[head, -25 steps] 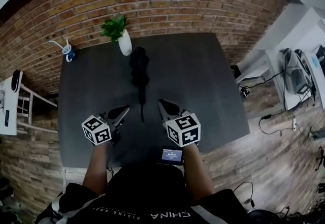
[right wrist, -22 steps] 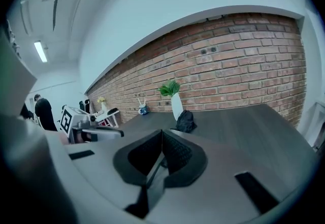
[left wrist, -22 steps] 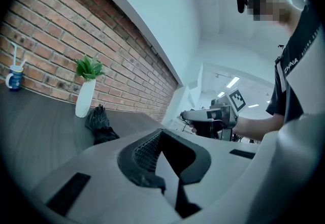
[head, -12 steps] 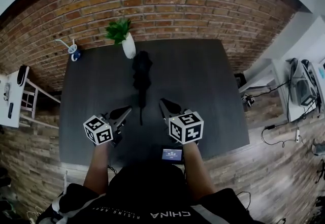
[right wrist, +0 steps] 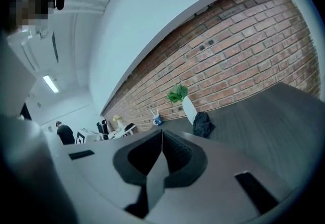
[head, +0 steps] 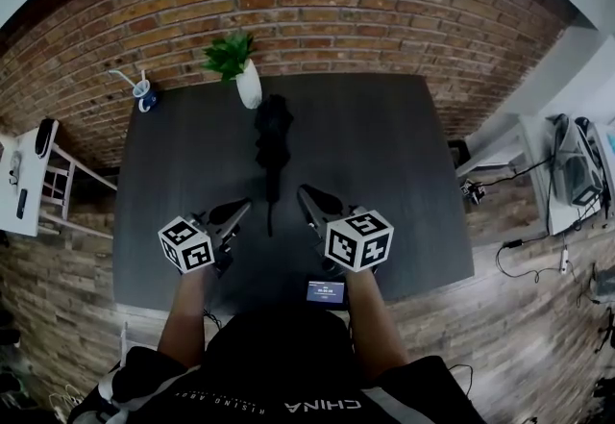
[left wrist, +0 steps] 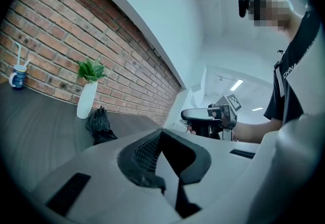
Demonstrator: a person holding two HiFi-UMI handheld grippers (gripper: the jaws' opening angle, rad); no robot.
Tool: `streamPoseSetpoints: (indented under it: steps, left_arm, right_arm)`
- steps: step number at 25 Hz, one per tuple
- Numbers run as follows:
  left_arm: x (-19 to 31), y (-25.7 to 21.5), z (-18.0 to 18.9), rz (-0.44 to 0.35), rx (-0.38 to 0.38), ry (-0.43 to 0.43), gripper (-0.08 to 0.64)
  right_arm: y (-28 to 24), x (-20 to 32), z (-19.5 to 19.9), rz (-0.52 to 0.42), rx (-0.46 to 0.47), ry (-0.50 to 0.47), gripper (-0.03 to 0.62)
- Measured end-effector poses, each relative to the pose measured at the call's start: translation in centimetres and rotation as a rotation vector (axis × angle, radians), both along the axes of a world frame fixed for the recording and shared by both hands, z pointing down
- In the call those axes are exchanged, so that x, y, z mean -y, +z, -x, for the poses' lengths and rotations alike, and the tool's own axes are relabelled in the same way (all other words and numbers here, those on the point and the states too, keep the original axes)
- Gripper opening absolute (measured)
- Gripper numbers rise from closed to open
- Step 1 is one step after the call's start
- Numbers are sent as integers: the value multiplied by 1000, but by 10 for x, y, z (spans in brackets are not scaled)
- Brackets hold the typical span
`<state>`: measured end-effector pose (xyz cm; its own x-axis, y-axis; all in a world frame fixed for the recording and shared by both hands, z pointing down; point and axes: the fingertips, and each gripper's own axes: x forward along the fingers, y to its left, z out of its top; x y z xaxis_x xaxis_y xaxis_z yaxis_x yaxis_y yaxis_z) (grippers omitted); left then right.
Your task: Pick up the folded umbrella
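Note:
A black folded umbrella [head: 271, 148] lies lengthwise on the dark table [head: 384, 153], its bulky end near a white vase and its thin strap end pointing toward me. It also shows as a dark bundle [left wrist: 99, 125] in the left gripper view and as a small bundle [right wrist: 203, 124] in the right gripper view. My left gripper [head: 240, 208] hovers just left of the strap end, jaws shut and empty. Just right of that end my right gripper [head: 306, 194] is also shut on nothing. Neither touches the umbrella.
A white vase with a green plant [head: 244, 76] stands at the table's far edge beside the umbrella. A blue cup with a straw [head: 146, 99] sits at the far left corner. A brick wall runs behind. A small screen [head: 326, 291] lies at the near edge.
The right gripper has rolled a little about its own axis. The scene has shifted slightly in the head view; both grippers stay in place.

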<state>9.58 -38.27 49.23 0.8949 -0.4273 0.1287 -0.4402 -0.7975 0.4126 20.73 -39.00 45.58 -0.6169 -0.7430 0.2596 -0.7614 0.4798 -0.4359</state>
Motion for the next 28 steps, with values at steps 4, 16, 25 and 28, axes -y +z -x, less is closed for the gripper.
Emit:
streamPoseSetpoints:
  steps: [4, 16, 25, 28]
  left_arm:
    - [7, 4, -1, 9, 9, -19, 3]
    - [53, 49, -13, 136, 90, -75, 5]
    - [82, 103, -17, 278, 129, -161, 100]
    - [90, 122, -17, 319, 157, -191, 135]
  right_arm:
    - [1, 13, 2, 8, 2, -22, 9]
    - [38, 93, 11, 138, -37, -102, 14]
    - [82, 152, 14, 260, 28, -127, 164]
    - [100, 168, 22, 309, 43, -148, 232]
